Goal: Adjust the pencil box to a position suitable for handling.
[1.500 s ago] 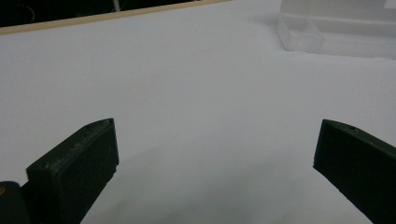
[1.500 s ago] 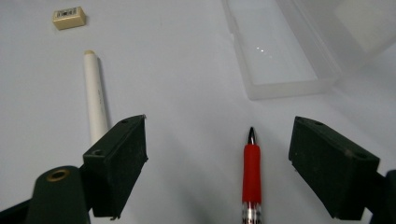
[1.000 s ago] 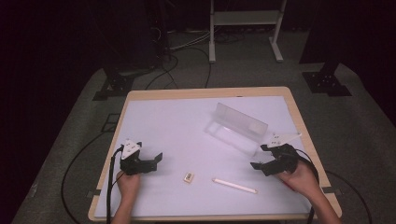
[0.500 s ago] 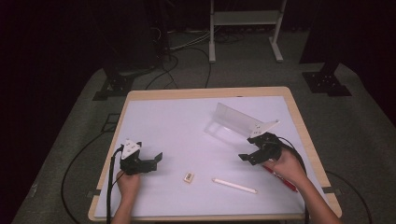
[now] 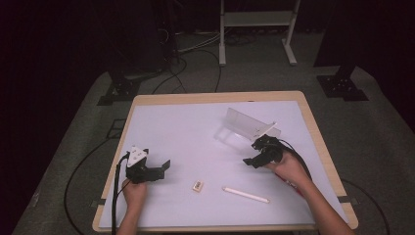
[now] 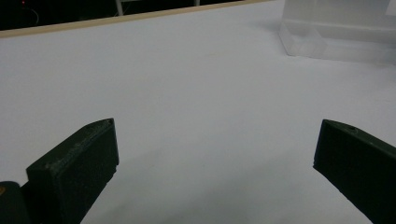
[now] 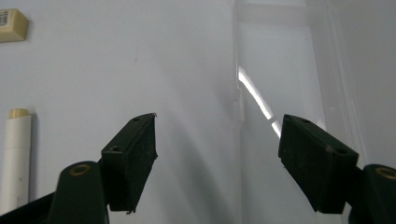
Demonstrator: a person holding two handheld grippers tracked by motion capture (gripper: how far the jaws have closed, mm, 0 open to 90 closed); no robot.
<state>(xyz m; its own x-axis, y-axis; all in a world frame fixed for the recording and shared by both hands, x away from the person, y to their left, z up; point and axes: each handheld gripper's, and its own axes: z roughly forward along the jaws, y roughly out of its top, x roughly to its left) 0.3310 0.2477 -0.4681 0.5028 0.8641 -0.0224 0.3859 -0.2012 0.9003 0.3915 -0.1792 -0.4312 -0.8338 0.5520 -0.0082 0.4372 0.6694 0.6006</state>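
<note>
Dark floor and trailing cables surround your wooden-edged table with its pale white top. Toward the far right of it lies a clear plastic open-topped box, tipped on its side by the look of it, though the high view is too dim to be sure. In your right gripper view the clear walls show bare table through them and nothing inside.

Your left gripper sits near the front-left of the table, its jaws wide apart over bare surface, with the box well ahead in its own view. Your right gripper is just beside the box's near end, jaws likewise spread and holding nothing.

Between your hands, near the front edge, lie a small tan rectangular block and a white cylindrical stick with a cream-coloured tip, apart from each other. The block carries a white label with dark barcode-like marks; you cannot read any writing on it. The stick shows no legible marking.
</note>
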